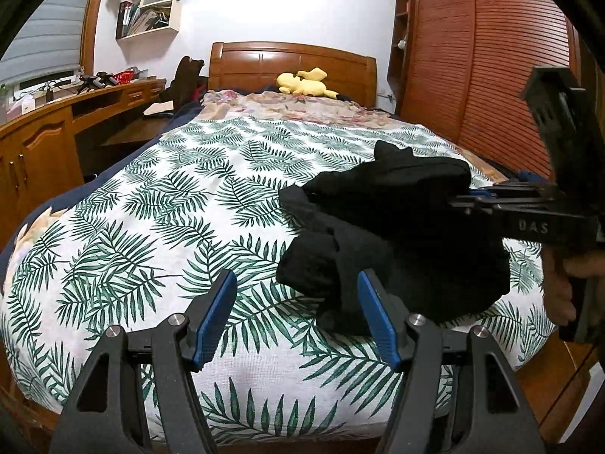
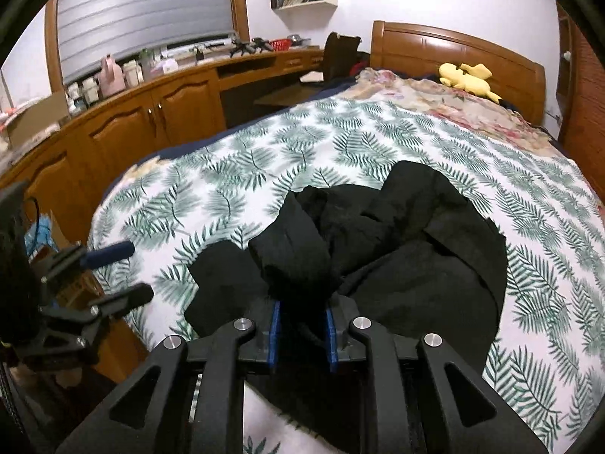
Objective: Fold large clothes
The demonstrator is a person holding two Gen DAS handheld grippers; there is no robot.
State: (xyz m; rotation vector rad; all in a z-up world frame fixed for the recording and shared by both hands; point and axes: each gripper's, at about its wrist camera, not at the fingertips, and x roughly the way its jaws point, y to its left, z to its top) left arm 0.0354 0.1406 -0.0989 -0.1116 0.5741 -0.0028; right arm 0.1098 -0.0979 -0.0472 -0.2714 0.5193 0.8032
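A: We see the crumpled black fabric garment heaped on the bed's white cover printed with green fern leaves, toward the foot of the bed and its right side in the left wrist view.

B: Agreed. In the right wrist view, our right gripper has its blue-padded fingers clenched on a bunched fold of that garment; the cloth sits pinched between them and rises just ahead of the tips.

A: And our left gripper hangs over the leaf cover with its blue-padded fingers spread apart, nothing between them. The garment's near edge lies just beside the right-hand finger; we cannot tell whether it touches.

B: The left wrist view also catches the right gripper from the side, level above the heap, with a hand on its handle at the frame's edge.

A: Farther back, a yellow plush toy lies by the glossy brown wooden headboard, on a pale floral blanket across the head of the bed.

B: Along the wall runs a brown wooden tabletop with cabinet doors, small bottles and clutter on it, beneath a grey slatted blind.
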